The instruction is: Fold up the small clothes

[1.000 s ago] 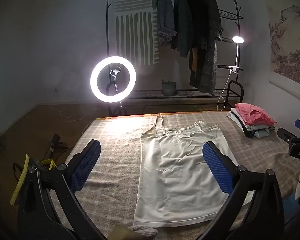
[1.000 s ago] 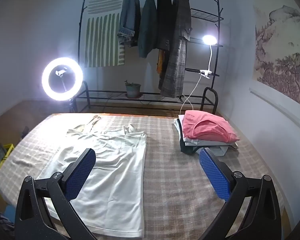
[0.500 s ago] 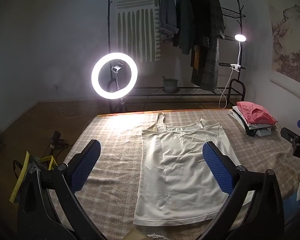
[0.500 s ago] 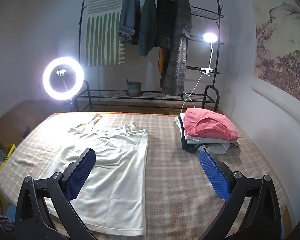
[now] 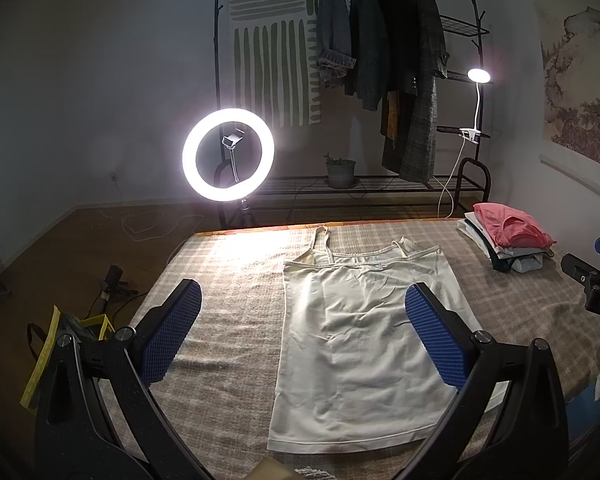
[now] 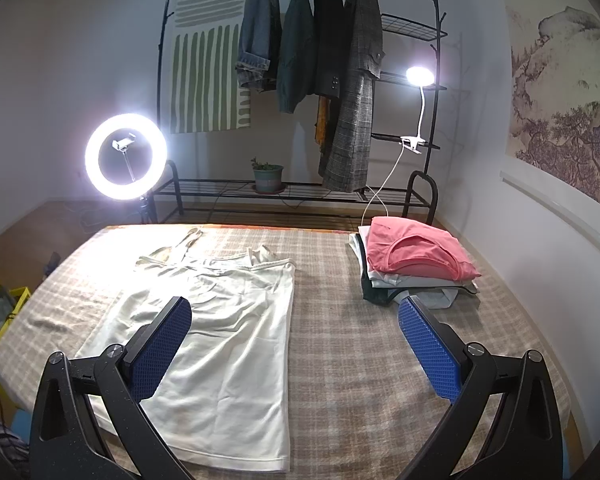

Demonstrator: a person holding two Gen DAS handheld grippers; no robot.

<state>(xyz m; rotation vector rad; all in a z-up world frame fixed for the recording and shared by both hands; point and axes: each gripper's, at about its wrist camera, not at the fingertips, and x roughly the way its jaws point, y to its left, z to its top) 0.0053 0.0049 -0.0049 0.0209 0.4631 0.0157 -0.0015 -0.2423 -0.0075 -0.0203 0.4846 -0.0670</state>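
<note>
- Left gripper: jaws spread wide, holding nothing, above the plaid bed.
- Right gripper: likewise wide apart and empty.
- White camisole lies flat at 12 o'clock.
- Folded stack at 2 o'clock, well apart.

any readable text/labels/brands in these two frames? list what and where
"DAS": white letters on the black body of the right tool, seen at the edge of the left wrist view; cut off, so likely only part of a word.
Nothing else legible: camisole, folded stack and wall hangings show no text.
</note>
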